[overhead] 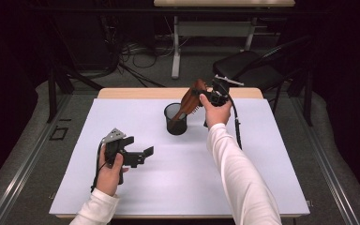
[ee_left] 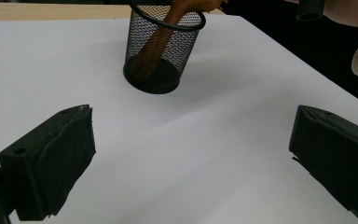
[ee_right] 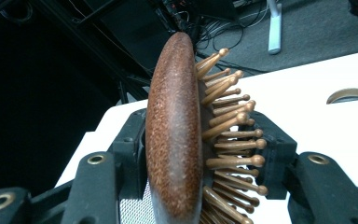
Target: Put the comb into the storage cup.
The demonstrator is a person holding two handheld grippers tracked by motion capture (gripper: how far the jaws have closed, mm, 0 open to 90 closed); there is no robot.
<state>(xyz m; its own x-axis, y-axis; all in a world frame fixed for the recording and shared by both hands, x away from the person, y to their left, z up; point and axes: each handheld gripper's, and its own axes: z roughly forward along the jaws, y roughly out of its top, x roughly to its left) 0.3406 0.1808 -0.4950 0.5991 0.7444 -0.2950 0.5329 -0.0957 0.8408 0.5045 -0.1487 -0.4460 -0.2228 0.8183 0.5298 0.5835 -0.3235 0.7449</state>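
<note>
A brown wooden hairbrush (overhead: 191, 101) with round-tipped wooden bristles leans tilted over a black mesh cup (overhead: 175, 119). Its handle (ee_left: 156, 46) reaches down inside the cup (ee_left: 186, 46). My right gripper (overhead: 201, 96) is shut on the brush head (ee_right: 175, 140), one pad on the smooth back, the other against the bristles. At the mat's front left my left gripper (overhead: 138, 149) is held low and stands open, pointing toward the cup. In the left gripper view, that gripper (ee_left: 191, 154) has nothing but white surface between its jaws.
A white mat (overhead: 262, 164) covers the wooden table (overhead: 140, 93). Beyond the far edge a black chair (overhead: 253, 70) stands at the right, with a desk frame (overhead: 176, 56) and loose cables on the floor. A cable trails from the right gripper along the sleeve.
</note>
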